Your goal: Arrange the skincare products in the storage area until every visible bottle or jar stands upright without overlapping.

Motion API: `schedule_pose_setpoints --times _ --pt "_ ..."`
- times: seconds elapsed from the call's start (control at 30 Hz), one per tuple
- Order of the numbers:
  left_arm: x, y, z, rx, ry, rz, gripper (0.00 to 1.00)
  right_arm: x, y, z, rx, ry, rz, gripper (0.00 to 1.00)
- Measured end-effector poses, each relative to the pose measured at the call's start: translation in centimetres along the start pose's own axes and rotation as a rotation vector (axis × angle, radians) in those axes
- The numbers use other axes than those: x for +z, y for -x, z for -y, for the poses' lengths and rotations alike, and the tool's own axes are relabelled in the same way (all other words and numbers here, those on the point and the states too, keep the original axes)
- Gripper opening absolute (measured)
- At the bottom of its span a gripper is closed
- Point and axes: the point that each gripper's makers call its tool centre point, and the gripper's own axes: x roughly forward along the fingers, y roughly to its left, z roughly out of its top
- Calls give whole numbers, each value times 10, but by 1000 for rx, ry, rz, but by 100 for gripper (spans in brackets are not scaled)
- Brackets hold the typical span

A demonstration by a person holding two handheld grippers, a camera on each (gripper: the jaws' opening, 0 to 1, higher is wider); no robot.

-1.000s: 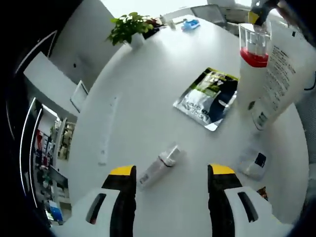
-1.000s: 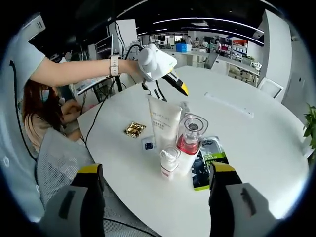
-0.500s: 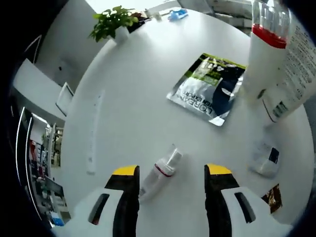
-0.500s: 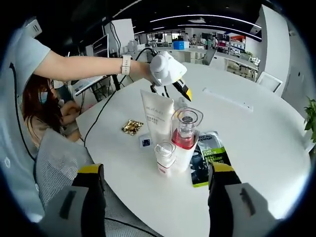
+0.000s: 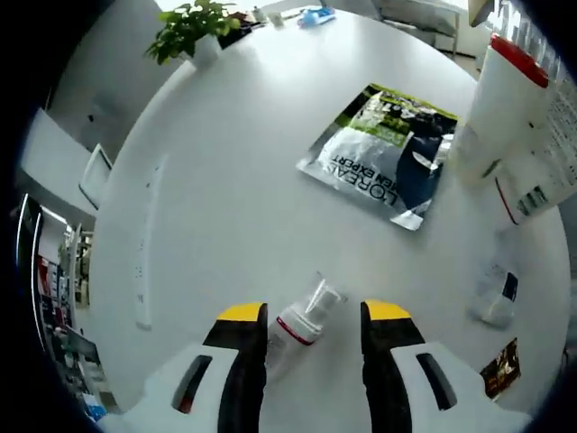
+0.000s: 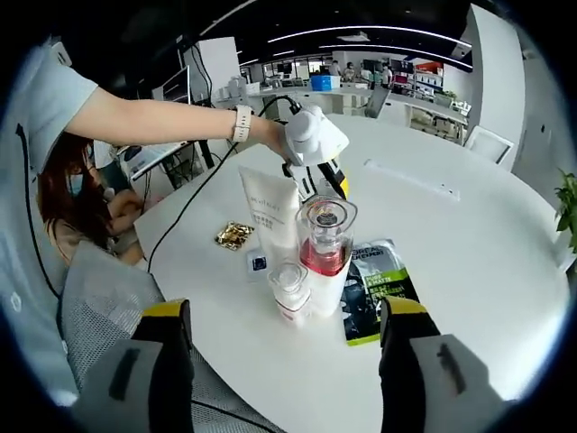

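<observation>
1. Left gripper (image 5: 311,316), yellow-tipped jaws, sits low over the round white table (image 5: 234,180). Jaws narrowed round a small white pump bottle w/ red band (image 5: 297,327), which lies on its side between them; can't tell if the jaws touch it.
2. That bottle's pump end points away from the camera, toward a flat silver, green & black sachet (image 5: 383,153) lying well apart further up the table.
3. Right of the sachet in the left gripper view: a tall white bottle w/ red collar & clear cap (image 5: 491,108), upright, w/ a white squeeze tube w/ printed text (image 5: 541,153) just beside it.
4. Nearer the table edge: a small white packet w/ dark square (image 5: 496,302) and a small gold foil packet (image 5: 499,368). A potted green plant (image 5: 191,25) stands at the far rim.
5. Right gripper (image 6: 284,316) hangs off the table edge above a grey mesh chair (image 6: 99,298), jaws spread wide, nothing between them.
6. In the right gripper view the upright group stands close together: tube, tall bottle, and a small white jar-like bottle w/ clear cap (image 6: 289,289) in front.
7. A person's forearm w/ a white wristwatch (image 6: 242,123) reaches in to the left gripper behind the group.
</observation>
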Motion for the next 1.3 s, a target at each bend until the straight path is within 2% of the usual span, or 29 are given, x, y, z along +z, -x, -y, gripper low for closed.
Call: schedule_pose_setpoints --times 0.07,0.27,0.4,0.57,0.67,0.73,0.8,0.87,0.97,1.07,1.1,1.3 --pt "-1 -2 -1 1 -5 -9 32 -1 -1 1 -1 -3 -1 86" --pt "-1 -4 1 -56 39 -5 28 -2 -2 2 0 -5 -3 85" --pt "-1 -5 10 -121 71 -8 17 -2 -2 5 -7 -4 -5 85" --pt "-3 -5 9 -109 170 8 17 -5 -3 8 -10 -11 -10 85" --pt "-3 -5 9 -101 169 18 17 -6 -4 8 -9 -13 -15 84" --pt "-4 -5 9 -86 206 15 17 -8 -4 7 -9 -11 -21 84" --pt "-7 -4 8 -70 285 4 16 -8 -4 7 -11 -8 -23 84" --pt "-6 -4 8 -53 288 14 16 -7 -5 7 -9 -6 -20 84" --pt "-8 -2 8 -21 338 16 15 -4 -5 5 -6 -1 -15 84" --pt "-7 -1 10 -1 331 28 15 -2 -5 4 -5 5 -9 83" --pt "-8 -1 10 10 374 29 15 -1 -5 4 -5 5 -7 83" --pt "-6 1 14 33 371 50 14 -3 -2 6 -18 -4 -4 83"
